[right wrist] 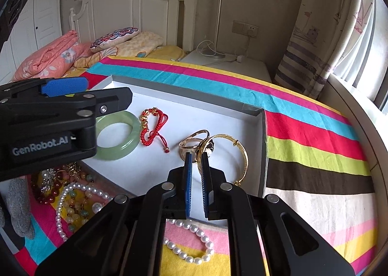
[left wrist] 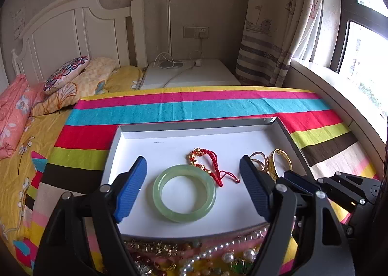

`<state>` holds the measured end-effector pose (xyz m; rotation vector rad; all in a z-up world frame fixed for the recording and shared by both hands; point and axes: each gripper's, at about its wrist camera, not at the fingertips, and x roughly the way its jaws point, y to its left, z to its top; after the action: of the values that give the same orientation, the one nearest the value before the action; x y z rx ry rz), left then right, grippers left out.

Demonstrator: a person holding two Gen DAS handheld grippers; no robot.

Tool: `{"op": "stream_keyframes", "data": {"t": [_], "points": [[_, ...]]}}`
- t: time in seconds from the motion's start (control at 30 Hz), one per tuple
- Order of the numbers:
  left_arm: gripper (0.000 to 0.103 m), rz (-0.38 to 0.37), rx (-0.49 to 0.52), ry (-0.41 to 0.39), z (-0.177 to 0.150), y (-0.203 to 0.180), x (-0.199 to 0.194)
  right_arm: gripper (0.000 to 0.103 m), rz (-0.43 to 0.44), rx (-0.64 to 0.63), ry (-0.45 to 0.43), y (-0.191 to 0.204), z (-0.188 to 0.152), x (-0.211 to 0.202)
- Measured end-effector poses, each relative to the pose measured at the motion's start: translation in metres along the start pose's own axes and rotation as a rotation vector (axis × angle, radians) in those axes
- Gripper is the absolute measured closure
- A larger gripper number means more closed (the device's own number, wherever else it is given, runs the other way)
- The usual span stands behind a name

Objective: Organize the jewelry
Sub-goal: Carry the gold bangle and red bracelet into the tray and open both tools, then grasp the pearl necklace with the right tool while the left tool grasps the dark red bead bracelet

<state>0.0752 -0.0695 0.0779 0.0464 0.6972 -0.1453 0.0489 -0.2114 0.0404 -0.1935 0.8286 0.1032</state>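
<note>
A green jade bangle [left wrist: 184, 217] lies flat in the white tray [left wrist: 194, 126], right between the wide-apart blue pads of my left gripper [left wrist: 193, 162], which is open and touches nothing. A red cord bracelet [left wrist: 213, 166] with gold charms lies just beyond it. In the right wrist view my right gripper [right wrist: 196, 155] stands over the tray [right wrist: 184, 92] with a narrow gap. The rim of a gold bangle [right wrist: 243, 157] resting on the tray passes between its pads, beside a gold ring [right wrist: 194, 138]. The left gripper [right wrist: 106, 96] hovers above the jade bangle [right wrist: 121, 148].
Loose pearls and bead strings [right wrist: 72, 193] are heaped on the striped cloth [right wrist: 315, 149] in front of the tray, with a pearl bracelet [right wrist: 191, 243] under my right gripper. A grey-gloved hand [right wrist: 19, 210] shows at the left. Pillows, a white nightstand [left wrist: 194, 74] and a window sill lie beyond.
</note>
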Motion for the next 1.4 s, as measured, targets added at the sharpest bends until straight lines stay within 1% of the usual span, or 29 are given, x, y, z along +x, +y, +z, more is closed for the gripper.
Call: {"op": "stream_keyframes", "data": {"t": [0.03,0.07,0.1,0.13,0.17,0.37,0.47,0.53,0.57,0.63,0.67,0.7,0.77,0.8,0.87,0.93,1.03,1.07,1.13,1.17,1.27,1.4], "points": [[0.016,-0.004,0.005,-0.008,-0.004,0.002,-0.009,0.083,0.012,0.005,-0.005,0.000,-0.002,-0.006],[0.012,-0.008,0.012,-0.018,-0.008,0.005,-0.019,0.077,0.025,0.008,-0.013,0.001,-0.005,-0.013],[0.010,-0.007,0.015,-0.031,-0.014,0.008,-0.029,0.062,0.036,0.007,-0.020,0.002,-0.008,-0.019],[0.009,-0.005,0.017,-0.041,-0.020,0.012,-0.039,0.050,0.043,0.002,-0.030,0.004,-0.011,-0.026],[0.007,-0.002,0.015,-0.046,-0.028,0.016,-0.048,0.047,0.045,-0.006,-0.042,0.006,-0.015,-0.033],[0.005,0.015,-0.016,-0.037,-0.086,0.050,-0.088,0.047,0.082,-0.005,-0.061,0.013,-0.047,-0.068],[0.005,0.020,-0.034,-0.011,-0.117,0.067,-0.095,0.047,0.108,0.019,-0.033,0.013,-0.065,-0.074],[0.005,0.008,-0.044,0.013,-0.132,0.076,-0.095,0.047,0.118,0.000,-0.008,0.021,-0.073,-0.074],[0.005,0.004,-0.053,0.016,-0.139,0.080,-0.094,0.048,0.128,-0.016,0.000,0.026,-0.076,-0.074],[0.005,-0.015,-0.083,0.022,-0.148,0.089,-0.093,0.056,0.159,-0.059,0.006,0.042,-0.079,-0.075],[0.005,-0.036,-0.108,0.031,-0.150,0.093,-0.091,0.058,0.174,-0.089,0.008,0.052,-0.079,-0.076],[0.005,-0.056,-0.134,0.030,-0.148,0.098,-0.089,0.062,0.186,-0.123,0.008,0.062,-0.077,-0.076],[0.005,-0.077,-0.173,0.019,-0.149,0.106,-0.091,0.067,0.201,-0.173,0.004,0.078,-0.073,-0.076],[0.005,-0.081,-0.183,0.021,-0.151,0.108,-0.090,0.069,0.198,-0.183,0.001,0.083,-0.071,-0.075],[0.006,-0.095,-0.183,0.041,-0.154,0.108,-0.085,0.069,0.161,-0.177,0.002,0.085,-0.064,-0.070],[0.008,-0.086,-0.192,0.059,-0.152,0.108,-0.080,0.069,0.124,-0.137,0.026,0.076,-0.061,-0.061],[0.008,-0.084,-0.208,0.100,-0.150,0.110,-0.072,0.069,0.071,-0.067,0.079,0.053,-0.065,-0.046],[0.008,-0.083,-0.217,0.115,-0.150,0.111,-0.069,0.069,0.061,-0.043,0.094,0.046,-0.068,-0.043],[0.008,-0.087,-0.224,0.113,-0.152,0.112,-0.069,0.069,0.060,-0.001,0.113,0.032,-0.073,-0.042],[0.008,-0.085,-0.222,0.113,-0.152,0.112,-0.069,0.069,0.054,0.007,0.116,0.027,-0.074,-0.043],[0.008,-0.083,-0.220,0.114,-0.153,0.112,-0.069,0.069,-0.004,-0.001,0.119,0.017,-0.075,-0.043],[0.007,-0.094,-0.228,0.111,-0.153,0.114,-0.070,0.068,-0.014,0.015,0.141,0.003,-0.071,-0.033]]}}
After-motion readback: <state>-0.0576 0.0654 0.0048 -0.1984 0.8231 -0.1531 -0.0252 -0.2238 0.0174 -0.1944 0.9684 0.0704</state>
